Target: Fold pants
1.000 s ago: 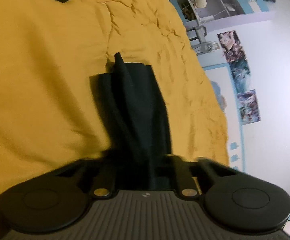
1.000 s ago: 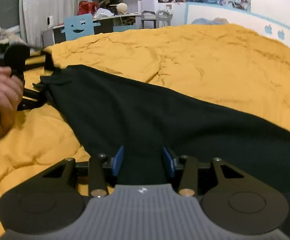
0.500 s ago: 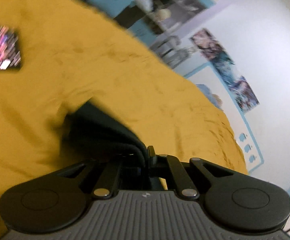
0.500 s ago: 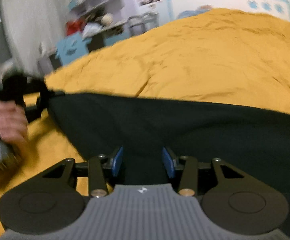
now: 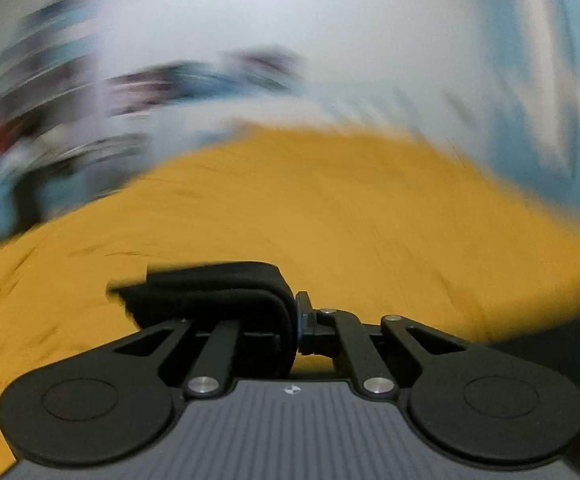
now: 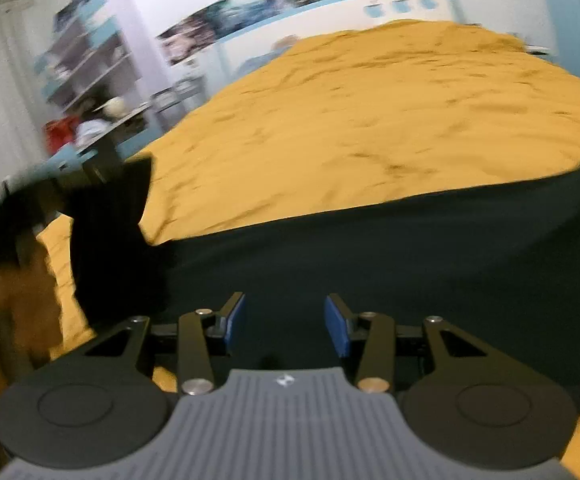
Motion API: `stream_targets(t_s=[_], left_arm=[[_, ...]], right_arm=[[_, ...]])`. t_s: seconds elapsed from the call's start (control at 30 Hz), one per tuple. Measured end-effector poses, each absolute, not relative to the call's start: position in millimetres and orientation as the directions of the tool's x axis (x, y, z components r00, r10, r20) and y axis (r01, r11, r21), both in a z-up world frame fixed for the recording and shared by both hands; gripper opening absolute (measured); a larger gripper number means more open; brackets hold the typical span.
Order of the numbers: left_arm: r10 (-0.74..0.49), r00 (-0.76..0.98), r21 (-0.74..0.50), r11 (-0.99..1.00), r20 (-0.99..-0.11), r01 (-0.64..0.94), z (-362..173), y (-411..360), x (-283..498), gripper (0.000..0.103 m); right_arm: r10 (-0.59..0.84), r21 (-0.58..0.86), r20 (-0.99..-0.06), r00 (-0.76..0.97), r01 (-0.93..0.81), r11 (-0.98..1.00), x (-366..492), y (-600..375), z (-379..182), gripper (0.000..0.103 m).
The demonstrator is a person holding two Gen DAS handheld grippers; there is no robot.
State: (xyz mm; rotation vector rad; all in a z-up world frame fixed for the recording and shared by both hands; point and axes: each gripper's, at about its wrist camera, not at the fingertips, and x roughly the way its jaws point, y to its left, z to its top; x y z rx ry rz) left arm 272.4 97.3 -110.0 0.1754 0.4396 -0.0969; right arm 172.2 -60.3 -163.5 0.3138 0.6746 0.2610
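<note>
The black pants (image 6: 370, 248) lie across the yellow bedspread (image 6: 370, 112) in the right wrist view. My left gripper (image 5: 296, 320) is shut on a bunched end of the pants (image 5: 218, 296), which folds over its left finger. In the right wrist view that end (image 6: 110, 220) is lifted at the left, beside the blurred hand. My right gripper (image 6: 286, 324) is open, its blue pads (image 6: 234, 324) spread over the flat black cloth, holding nothing.
The yellow bedspread (image 5: 330, 208) fills most of the left wrist view, which is badly motion-blurred. Shelves and a cluttered desk (image 6: 90, 92) stand beyond the bed at the left. Posters (image 6: 242, 4) hang on the white wall behind.
My left gripper has swung fast with the pants end, lifting it off the bed; its view turned from the bedspread to the wall. My right gripper stayed open over the cloth.
</note>
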Motion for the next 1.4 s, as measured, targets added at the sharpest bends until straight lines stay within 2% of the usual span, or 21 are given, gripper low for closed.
stream_targets(t_s=[0.03, 0.1, 0.17, 0.2, 0.3, 0.37, 0.4, 0.47, 0.53, 0.7, 0.77, 0.87, 0.9, 0.93, 0.97, 1.0, 1.27, 1.4], left_arm=[[-0.093, 0.86, 0.221, 0.947, -0.501, 0.231, -127.4, 71.9, 271.5, 0.019], [-0.134, 0.809, 0.301, 0.883, -0.572, 0.359, -152.9, 39.6, 261.5, 0.021], [-0.177, 0.81, 0.355, 0.832, -0.559, 0.426, -159.4, 24.6, 242.3, 0.022], [-0.205, 0.809, 0.342, 0.829, -0.551, 0.443, -154.7, 25.6, 236.0, 0.023], [-0.282, 0.784, 0.178, 0.879, -0.554, 0.442, -134.9, 55.6, 235.0, 0.028], [-0.294, 0.792, 0.058, 0.922, -0.535, 0.382, -121.7, 87.1, 236.4, 0.034], [-0.286, 0.803, -0.008, 0.944, -0.523, 0.331, -115.8, 108.3, 239.0, 0.037], [-0.263, 0.819, -0.132, 0.965, -0.509, 0.228, -110.7, 147.9, 243.1, 0.052], [-0.234, 0.824, -0.255, 0.96, -0.516, 0.112, -112.0, 188.2, 248.4, 0.057], [-0.236, 0.784, -0.486, 0.869, -0.574, -0.094, -131.8, 258.4, 259.7, 0.057], [-0.262, 0.763, -0.532, 0.838, -0.591, -0.124, -139.7, 268.8, 259.7, 0.057], [-0.269, 0.741, -0.537, 0.831, -0.616, -0.145, -145.9, 273.7, 264.5, 0.057], [-0.267, 0.736, -0.531, 0.834, -0.623, -0.147, -147.5, 273.1, 266.9, 0.057], [-0.265, 0.73, -0.523, 0.84, -0.63, -0.146, -149.1, 271.0, 269.4, 0.057], [-0.264, 0.726, -0.516, 0.844, -0.635, -0.145, -149.5, 269.6, 270.0, 0.057], [-0.262, 0.724, -0.512, 0.847, -0.638, -0.144, -150.7, 270.1, 268.1, 0.057], [-0.289, 0.72, -0.525, 0.842, -0.631, -0.122, -152.6, 269.4, 264.3, 0.057], [-0.309, 0.702, -0.518, 0.85, -0.641, -0.099, -154.0, 264.1, 267.3, 0.057]], right_arm=[[0.321, 0.369, -0.574, 0.753, -0.112, 0.922, 172.4, -66.6, -164.2, 0.041], [0.303, 0.387, -0.582, 0.755, -0.071, 0.919, 172.5, -78.2, -167.6, 0.041], [0.296, 0.403, -0.586, 0.754, -0.046, 0.914, 172.4, -85.9, -169.7, 0.041], [0.296, 0.408, -0.587, 0.754, -0.04, 0.912, 172.5, -87.4, -170.1, 0.041], [0.297, 0.416, -0.589, 0.752, -0.033, 0.909, 173.0, -88.1, -171.0, 0.041], [0.307, 0.428, -0.589, 0.747, -0.033, 0.903, 176.4, -83.9, -168.5, 0.041], [0.317, 0.435, -0.592, 0.741, -0.038, 0.9, 180.4, -80.5, -167.5, 0.041], [0.344, 0.443, -0.6, 0.722, -0.058, 0.895, 189.2, -71.9, -167.7, 0.05], [0.367, 0.446, -0.595, 0.715, -0.086, 0.891, 198.9, -64.3, -168.5, 0.051], [0.369, 0.43, -0.603, 0.707, -0.102, 0.897, 241.0, -53.0, -178.1, 0.052], [0.406, 0.47, -0.626, 0.666, -0.093, 0.878, 261.1, -54.0, -189.4, 0.053], [0.472, 0.535, -0.632, 0.615, -0.094, 0.84, 278.4, -54.2, -201.9, 0.053], [0.479, 0.537, -0.632, 0.609, -0.101, 0.837, 280.7, -52.7, -202.1, 0.051], [0.484, 0.531, -0.633, 0.604, -0.115, 0.839, 281.7, -49.8, -199.9, 0.034], [0.501, 0.53, -0.632, 0.592, -0.141, 0.836, 282.4, -45.9, -197.3, 0.011], [0.519, 0.536, -0.623, 0.585, -0.164, 0.828, 281.1, -43.3, -194.6, 0.006], [0.55, 0.596, -0.554, 0.624, -0.164, 0.786, 252.6, -58.5, -154.0, 0.005], [0.496, 0.554, -0.604, 0.624, -0.12, 0.824, 248.1, -72.2, -157.9, 0.005]])
